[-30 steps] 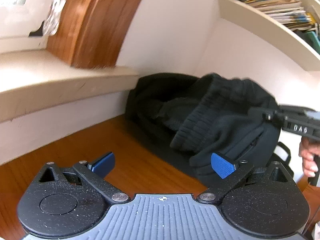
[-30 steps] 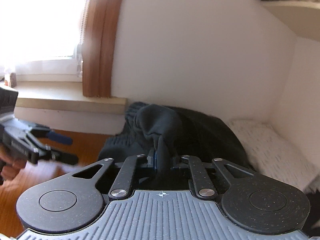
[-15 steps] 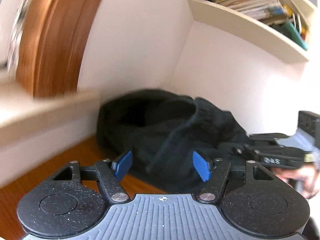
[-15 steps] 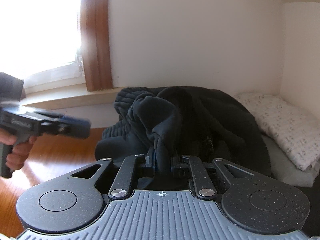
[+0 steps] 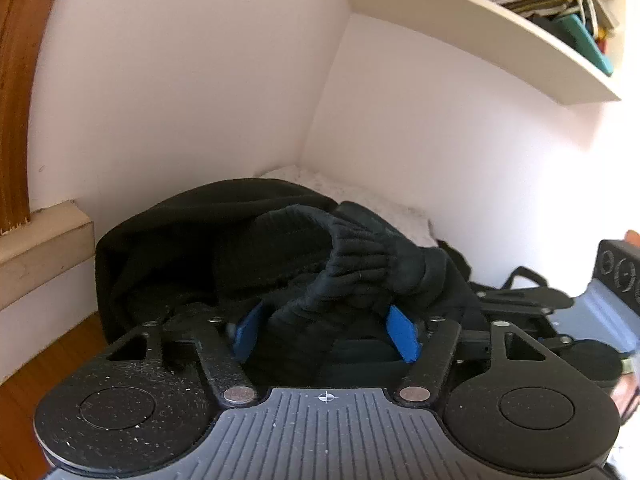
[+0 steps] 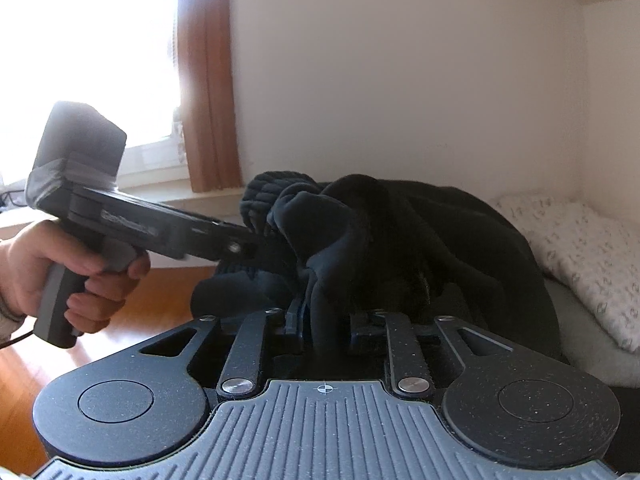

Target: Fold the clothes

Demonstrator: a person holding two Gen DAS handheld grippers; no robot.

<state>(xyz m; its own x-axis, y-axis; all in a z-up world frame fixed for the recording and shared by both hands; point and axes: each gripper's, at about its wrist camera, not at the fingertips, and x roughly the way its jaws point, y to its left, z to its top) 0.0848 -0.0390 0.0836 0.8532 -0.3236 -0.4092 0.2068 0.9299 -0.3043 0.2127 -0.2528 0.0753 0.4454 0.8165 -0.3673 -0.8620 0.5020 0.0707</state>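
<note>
A crumpled black garment with a ribbed cuff lies bunched on the wooden table against the corner wall. My left gripper is open, its blue pads on either side of a fold just under the cuff. In the right wrist view the left gripper reaches into the garment from the left. My right gripper is shut on a fold of the black garment, which stands up between its fingers.
A white patterned folded cloth lies right of the garment, also in the left wrist view. A wall shelf with books hangs above. A window sill and wooden frame stand left. Wooden tabletop shows at the left.
My left gripper has moved right and forward into the garment and narrowed around a fold under the cuff. My right gripper has kept its hold and lifted the fold a little.
</note>
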